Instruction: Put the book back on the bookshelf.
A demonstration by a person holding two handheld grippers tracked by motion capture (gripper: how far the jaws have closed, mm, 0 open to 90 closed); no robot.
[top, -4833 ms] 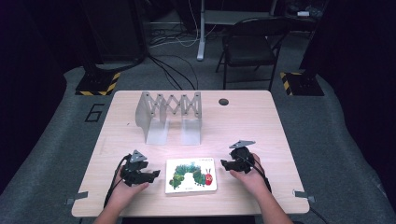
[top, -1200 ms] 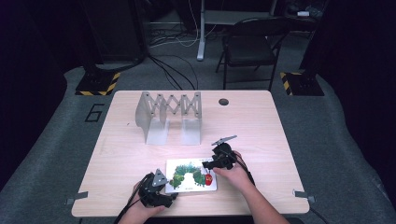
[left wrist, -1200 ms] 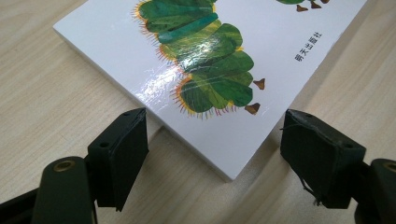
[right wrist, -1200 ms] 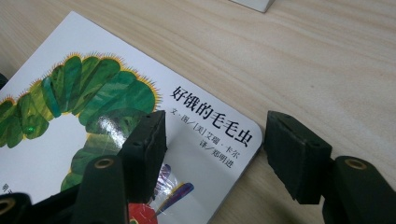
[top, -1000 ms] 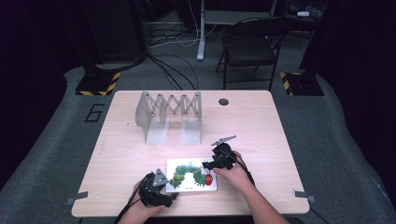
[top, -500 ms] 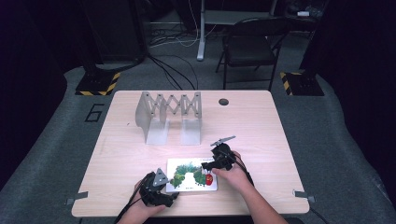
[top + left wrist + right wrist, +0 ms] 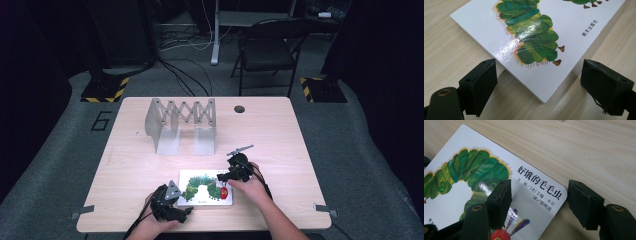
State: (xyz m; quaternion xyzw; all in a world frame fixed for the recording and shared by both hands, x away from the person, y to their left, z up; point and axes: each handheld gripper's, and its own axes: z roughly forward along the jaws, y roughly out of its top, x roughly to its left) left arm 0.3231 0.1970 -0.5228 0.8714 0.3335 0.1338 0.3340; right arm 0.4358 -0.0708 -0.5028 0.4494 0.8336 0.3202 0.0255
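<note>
So the job in hand looks like getting hold of the picture book (image 7: 205, 187), which lies flat on the table (image 7: 280, 130) at the near edge, between the two hands. The left gripper (image 7: 544, 82) sits at the book's near-left corner with its jaws spread wide on either side of that corner, and they've just been opening further; nothing is pinched, the pads stand clear of the cover. The right gripper (image 7: 539, 200) is over the right end of the book by the title, one jaw over the cover and the other off past the edge on the wood. Its jaws have just been closing a bit, but I'd say they aren't gripping yet, though the angle makes that hard to call. Next move probably needs a jaw worked under an edge so the book can be lifted. Count: one book, one accordion-style metal rack (image 7: 181, 122) well behind it, two grippers.
</note>
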